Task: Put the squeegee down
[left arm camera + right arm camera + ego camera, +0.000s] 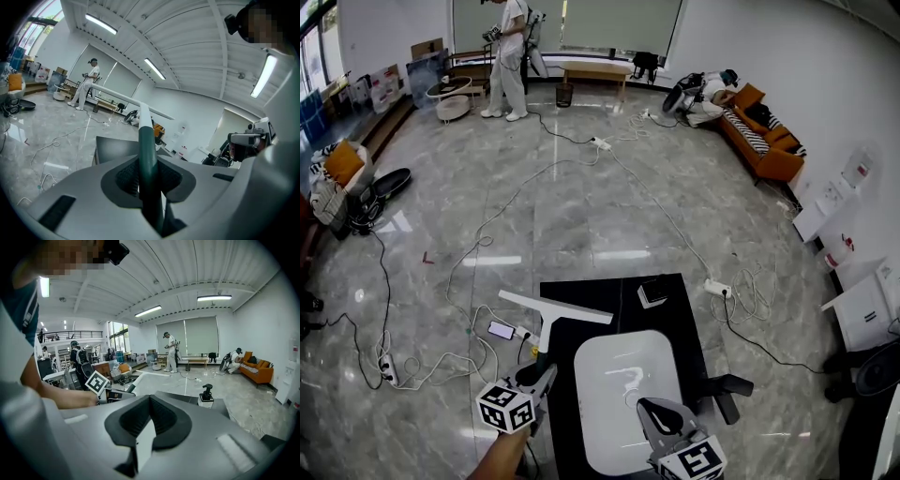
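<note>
The squeegee [555, 307] has a long white blade and a dark green handle [147, 140]. My left gripper [542, 367] is shut on that handle, and in the left gripper view the pads [126, 176] press it from both sides. The blade hangs over the left edge of the black table [591, 291]. A white rounded board [623, 403] lies on the table. My right gripper [654, 408] hovers over the near part of the board, shut, with nothing between its fingers [164, 416].
A small white pump bottle [652, 293] stands at the table's far side. Cables [487, 234], a power strip [717, 288] and a phone [501, 330] lie on the grey floor. A person [508, 56] stands far off; an orange sofa [764, 141] lines the right wall.
</note>
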`<control>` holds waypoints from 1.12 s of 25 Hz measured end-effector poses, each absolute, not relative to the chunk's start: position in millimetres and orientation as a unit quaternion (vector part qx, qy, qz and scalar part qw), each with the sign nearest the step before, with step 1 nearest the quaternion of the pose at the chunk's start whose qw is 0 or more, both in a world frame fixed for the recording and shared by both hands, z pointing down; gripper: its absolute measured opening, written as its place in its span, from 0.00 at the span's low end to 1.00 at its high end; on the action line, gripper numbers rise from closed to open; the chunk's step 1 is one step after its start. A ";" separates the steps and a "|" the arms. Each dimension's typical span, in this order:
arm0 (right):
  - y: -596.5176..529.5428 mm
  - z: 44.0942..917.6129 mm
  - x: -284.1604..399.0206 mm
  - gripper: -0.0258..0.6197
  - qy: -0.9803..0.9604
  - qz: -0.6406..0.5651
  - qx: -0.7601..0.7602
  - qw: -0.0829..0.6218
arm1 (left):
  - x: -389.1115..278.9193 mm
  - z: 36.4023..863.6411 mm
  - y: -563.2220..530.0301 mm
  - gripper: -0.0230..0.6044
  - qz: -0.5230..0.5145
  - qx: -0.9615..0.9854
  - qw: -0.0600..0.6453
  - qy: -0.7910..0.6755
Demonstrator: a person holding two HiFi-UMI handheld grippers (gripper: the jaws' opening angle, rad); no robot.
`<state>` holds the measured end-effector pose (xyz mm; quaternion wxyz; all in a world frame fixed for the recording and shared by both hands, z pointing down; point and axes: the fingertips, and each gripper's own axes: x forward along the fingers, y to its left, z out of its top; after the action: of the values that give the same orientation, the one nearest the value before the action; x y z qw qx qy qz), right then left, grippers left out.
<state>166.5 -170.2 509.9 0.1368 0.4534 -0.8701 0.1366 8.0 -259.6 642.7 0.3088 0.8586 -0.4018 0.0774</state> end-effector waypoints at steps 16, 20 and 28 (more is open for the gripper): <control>-239.7 536.0 163.2 0.05 -0.848 0.006 0.520 0.100 | 17.8 694.0 -260.1 0.14 0.124 0.841 0.331 -0.409; -258.1 545.1 158.9 0.05 -0.850 0.009 0.518 0.094 | 20.9 698.8 -265.1 0.14 0.130 0.837 0.333 -0.415; -258.9 560.4 152.5 0.05 -0.856 0.023 0.509 0.090 | 21.7 713.8 -274.1 0.14 0.148 0.829 0.323 -0.432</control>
<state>152.5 -258.9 560.4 0.0899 0.5089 -0.8558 0.0229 21.7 -274.1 713.8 0.3228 0.8292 -0.4318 0.1477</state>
